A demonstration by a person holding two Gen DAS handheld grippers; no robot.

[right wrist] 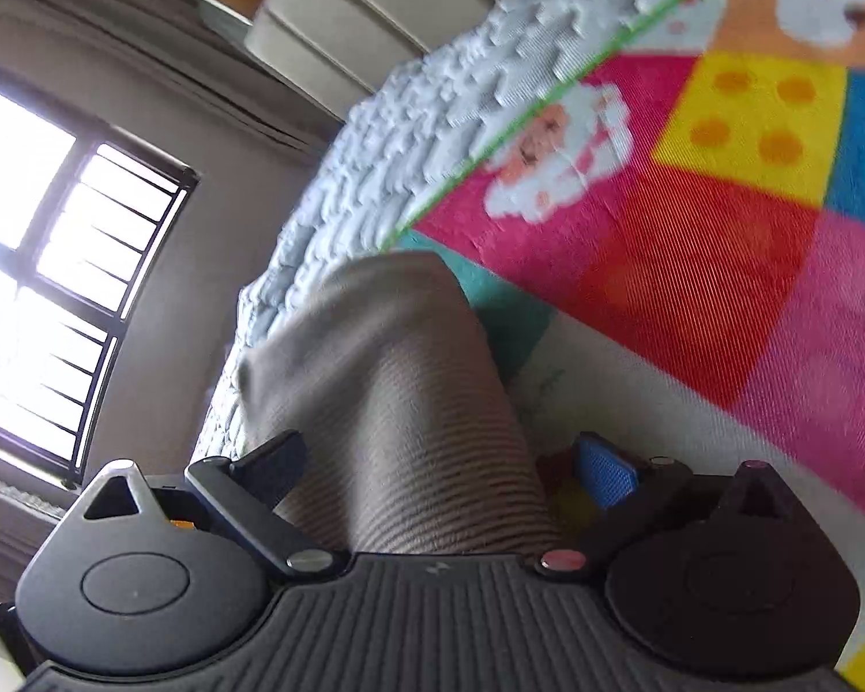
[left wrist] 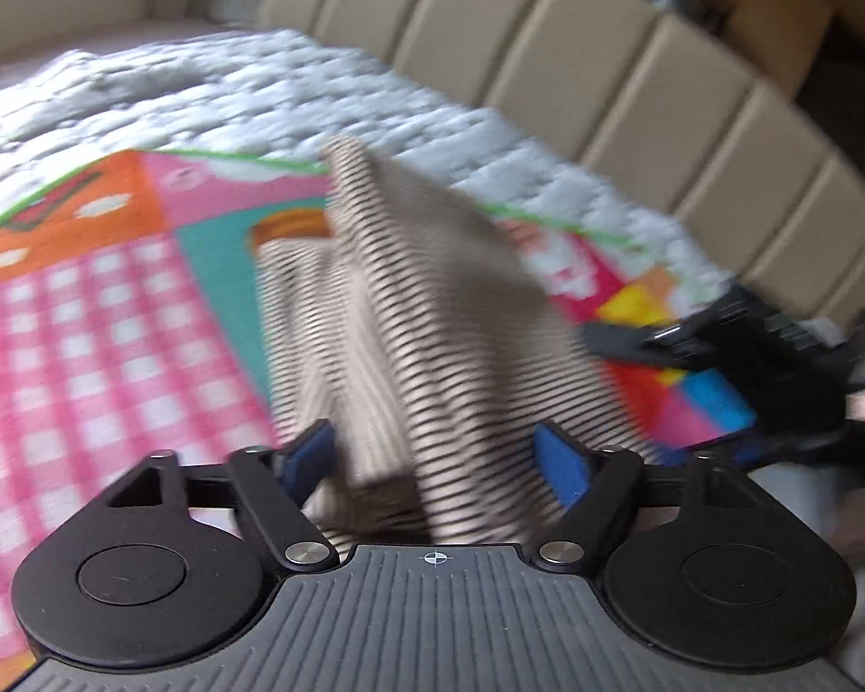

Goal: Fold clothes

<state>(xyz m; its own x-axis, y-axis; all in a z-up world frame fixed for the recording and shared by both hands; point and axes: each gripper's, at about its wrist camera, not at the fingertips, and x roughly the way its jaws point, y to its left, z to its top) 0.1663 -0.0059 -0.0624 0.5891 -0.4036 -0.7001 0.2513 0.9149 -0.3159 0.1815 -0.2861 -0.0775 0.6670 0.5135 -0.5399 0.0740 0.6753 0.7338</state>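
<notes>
A beige garment with thin dark stripes [left wrist: 409, 311] hangs bunched and blurred above a colourful play mat [left wrist: 115, 311]. My left gripper [left wrist: 438, 455] has its blue pads [left wrist: 559, 467] spread wide, with the striped cloth lying between them. The right gripper [left wrist: 721, 346] shows at the right of the left wrist view, beside the cloth's edge. In the right wrist view the same garment [right wrist: 398, 403] drapes between the right gripper's [right wrist: 438, 473] spread fingers [right wrist: 605, 476], over the mat [right wrist: 721, 265].
The mat lies on a white quilted bedcover [left wrist: 230, 92] that also shows in the right wrist view [right wrist: 432, 132]. A padded beige headboard [left wrist: 634, 75] runs along the back. A barred window [right wrist: 57, 288] and wall stand beyond the bed's edge.
</notes>
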